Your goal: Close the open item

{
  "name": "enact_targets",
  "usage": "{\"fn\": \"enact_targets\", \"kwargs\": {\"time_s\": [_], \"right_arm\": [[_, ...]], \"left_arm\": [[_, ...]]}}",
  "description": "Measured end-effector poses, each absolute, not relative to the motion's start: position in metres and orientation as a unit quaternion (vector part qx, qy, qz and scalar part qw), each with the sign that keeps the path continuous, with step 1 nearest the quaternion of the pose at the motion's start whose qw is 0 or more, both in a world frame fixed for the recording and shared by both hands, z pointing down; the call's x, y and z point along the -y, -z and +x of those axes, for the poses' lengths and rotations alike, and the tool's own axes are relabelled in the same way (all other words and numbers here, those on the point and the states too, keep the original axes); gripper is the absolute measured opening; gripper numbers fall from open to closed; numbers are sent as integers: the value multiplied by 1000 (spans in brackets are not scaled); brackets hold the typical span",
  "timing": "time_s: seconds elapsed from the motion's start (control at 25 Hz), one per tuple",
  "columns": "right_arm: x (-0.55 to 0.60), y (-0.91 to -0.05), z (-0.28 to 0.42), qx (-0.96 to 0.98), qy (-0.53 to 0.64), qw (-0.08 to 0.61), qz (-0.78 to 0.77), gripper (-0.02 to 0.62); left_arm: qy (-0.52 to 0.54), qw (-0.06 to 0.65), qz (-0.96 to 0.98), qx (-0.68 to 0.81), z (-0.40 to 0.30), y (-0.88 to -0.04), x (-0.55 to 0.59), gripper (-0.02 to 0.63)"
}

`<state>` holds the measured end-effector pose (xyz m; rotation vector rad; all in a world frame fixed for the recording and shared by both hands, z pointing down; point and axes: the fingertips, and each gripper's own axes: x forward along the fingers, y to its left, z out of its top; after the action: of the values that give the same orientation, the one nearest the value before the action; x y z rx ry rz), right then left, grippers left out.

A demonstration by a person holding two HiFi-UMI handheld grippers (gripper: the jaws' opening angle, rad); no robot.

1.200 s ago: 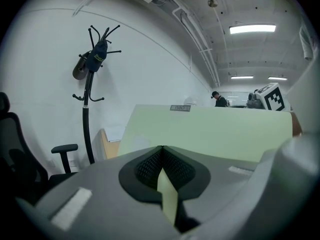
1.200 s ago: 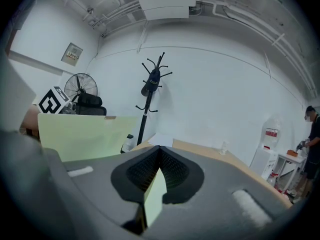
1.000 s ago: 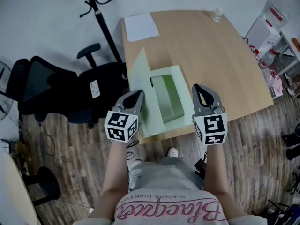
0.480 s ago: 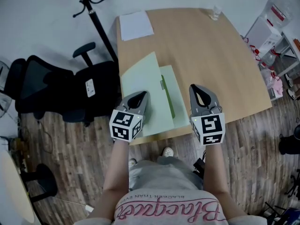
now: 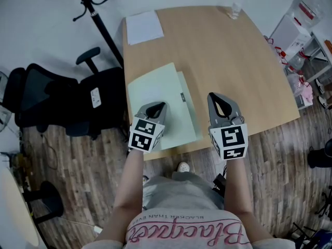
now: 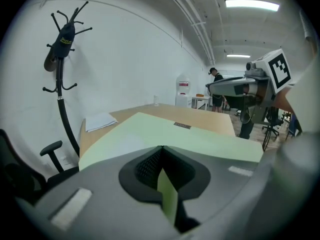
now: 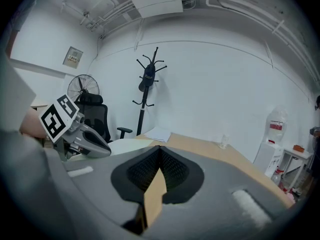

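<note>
A flat pale green box [image 5: 155, 95] lies near the front left edge of the wooden table [image 5: 233, 61]. Its lid [image 6: 165, 134] is down over the base, with a small dark label [image 5: 183, 96] near its right edge. My left gripper [image 5: 160, 107] is shut and sits over the near part of the lid, with its tips right at the surface [image 6: 160, 149]. My right gripper [image 5: 217, 97] is shut with nothing in it, hanging over bare table just right of the box. The right gripper view [image 7: 160, 149] shows the left gripper [image 7: 87, 141] over the green lid.
A white sheet of paper [image 5: 144, 27] lies at the table's far left corner and a small clear cup [image 5: 234, 10] at the far edge. A black office chair [image 5: 57, 100] and a coat stand [image 5: 96, 19] stand left of the table. Shelving with bottles [image 5: 306, 19] is at the right.
The green lid has swung from upright down onto the box, hiding the inside. My left gripper followed it rightward onto the lid. The right gripper barely moved.
</note>
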<state>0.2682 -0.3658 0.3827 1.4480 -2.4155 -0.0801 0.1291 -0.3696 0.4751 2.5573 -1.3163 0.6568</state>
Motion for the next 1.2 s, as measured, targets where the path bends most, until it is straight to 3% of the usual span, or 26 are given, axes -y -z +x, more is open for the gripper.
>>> {"fn": "enact_targets", "kwargs": {"time_s": [0.44,1.2], "right_arm": [[374,-392,281,846,15,162,507,3],[380,-401,283,852,2,168,496,3]], "left_arm": [[-331,65,855,394,161,-506,375,20],[-397,57,851,339,197,-536,378,20]]}}
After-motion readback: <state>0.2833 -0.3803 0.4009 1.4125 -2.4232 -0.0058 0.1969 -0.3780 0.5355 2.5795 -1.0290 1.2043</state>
